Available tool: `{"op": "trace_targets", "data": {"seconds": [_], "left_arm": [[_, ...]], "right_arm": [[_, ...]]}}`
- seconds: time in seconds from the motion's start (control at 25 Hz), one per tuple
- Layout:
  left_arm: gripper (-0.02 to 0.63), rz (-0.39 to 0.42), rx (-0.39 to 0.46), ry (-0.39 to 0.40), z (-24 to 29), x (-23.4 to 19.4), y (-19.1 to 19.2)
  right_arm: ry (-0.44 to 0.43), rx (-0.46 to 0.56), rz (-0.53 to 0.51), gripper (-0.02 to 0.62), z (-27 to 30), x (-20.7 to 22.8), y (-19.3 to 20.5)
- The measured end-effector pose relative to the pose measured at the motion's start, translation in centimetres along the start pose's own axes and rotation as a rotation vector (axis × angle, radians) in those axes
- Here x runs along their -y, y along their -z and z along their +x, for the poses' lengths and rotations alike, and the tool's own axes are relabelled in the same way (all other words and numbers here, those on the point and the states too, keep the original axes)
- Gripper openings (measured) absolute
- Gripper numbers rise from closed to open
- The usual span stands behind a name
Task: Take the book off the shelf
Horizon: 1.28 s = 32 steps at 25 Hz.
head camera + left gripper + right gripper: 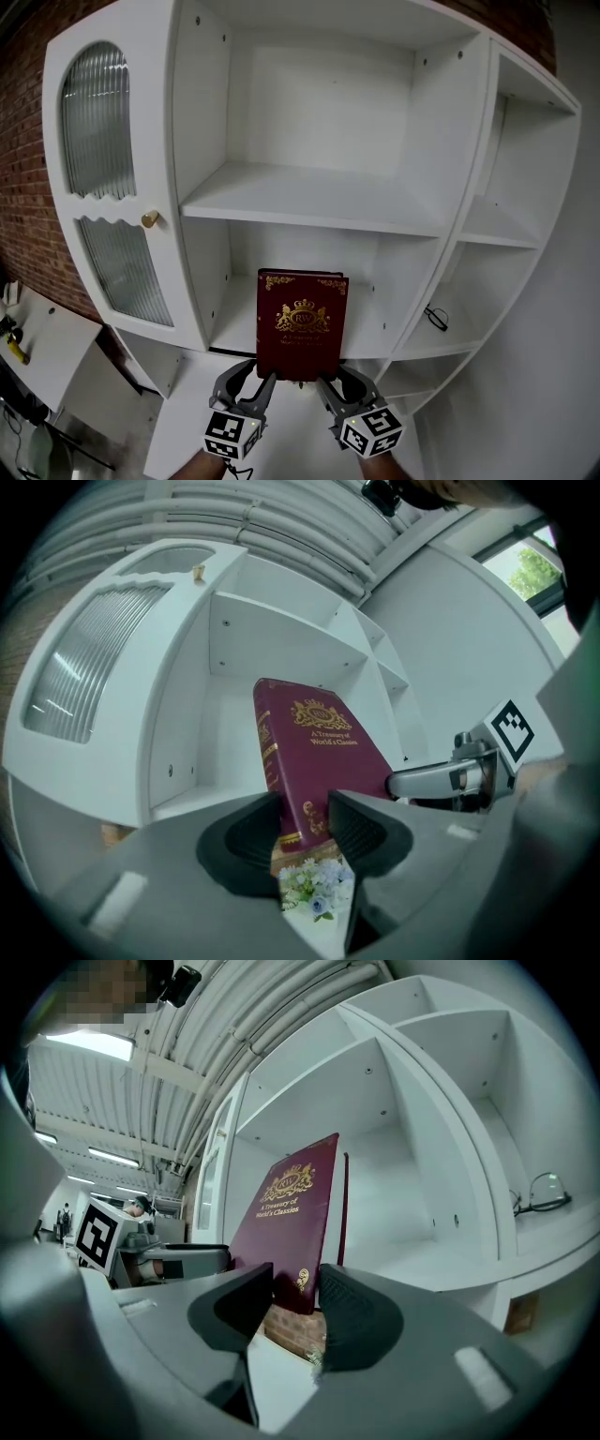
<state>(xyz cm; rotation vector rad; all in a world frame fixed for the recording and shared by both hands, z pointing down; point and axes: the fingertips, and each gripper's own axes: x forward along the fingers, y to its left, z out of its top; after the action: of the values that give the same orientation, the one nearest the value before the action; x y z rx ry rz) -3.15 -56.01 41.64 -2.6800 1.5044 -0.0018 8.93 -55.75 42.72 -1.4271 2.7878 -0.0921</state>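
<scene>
Just in front of the white shelf unit, the maroon book stands upright, apparently clear of its shelf board. The left gripper and right gripper each pinch one bottom corner, jaws clamped on the cover; two grips likely keep it from tipping.

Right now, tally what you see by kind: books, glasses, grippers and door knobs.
book: 1
glasses: 1
grippers: 2, the left gripper and the right gripper, both clamped on the book
door knob: 1
Total: 5
</scene>
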Motion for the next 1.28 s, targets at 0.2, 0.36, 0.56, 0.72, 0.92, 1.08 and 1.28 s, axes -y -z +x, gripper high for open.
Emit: {"op": "trace_targets", "data": {"seconds": [0.2, 0.36, 0.56, 0.72, 0.92, 1.08, 1.28], "left_arm": [[0.209, -0.019, 0.008, -0.036, -0.1, -0.9, 0.0], [0.229, -0.067, 0.013, 0.043, 0.1, -1.1, -0.1], [0.229, -0.118, -0.002, 0.153, 0.6, -0.8, 0.2], [0.224, -0.057, -0.095, 0.2, 1.2, 0.0, 2.2], [0.224, -0.095, -0.049, 0.181, 1.1, -0.1, 1.9], [0.221, -0.093, -0.011, 0.17, 0.6, -0.2, 0.2], [0.221, -0.062, -0.011, 0.154, -0.2, 0.5, -1.2]], "right_arm": [[-0.009, -0.005, 0.019, 0.175, 0.2, -0.1, 0.2], [-0.022, 0.002, 0.039, 0.175, 0.2, -0.1, 0.1], [-0.036, 0.005, 0.048, 0.176, 0.2, 0.2, -0.1], [-0.024, -0.006, 0.02, 0.164, 0.4, 0.6, -0.3], [-0.027, 0.003, 0.025, 0.156, 0.3, 0.5, -0.4], [-0.031, 0.008, 0.019, 0.15, 0.1, 0.0, -0.6], [-0.03, 0.026, 0.001, 0.152, -0.9, -0.6, -1.6]]}}
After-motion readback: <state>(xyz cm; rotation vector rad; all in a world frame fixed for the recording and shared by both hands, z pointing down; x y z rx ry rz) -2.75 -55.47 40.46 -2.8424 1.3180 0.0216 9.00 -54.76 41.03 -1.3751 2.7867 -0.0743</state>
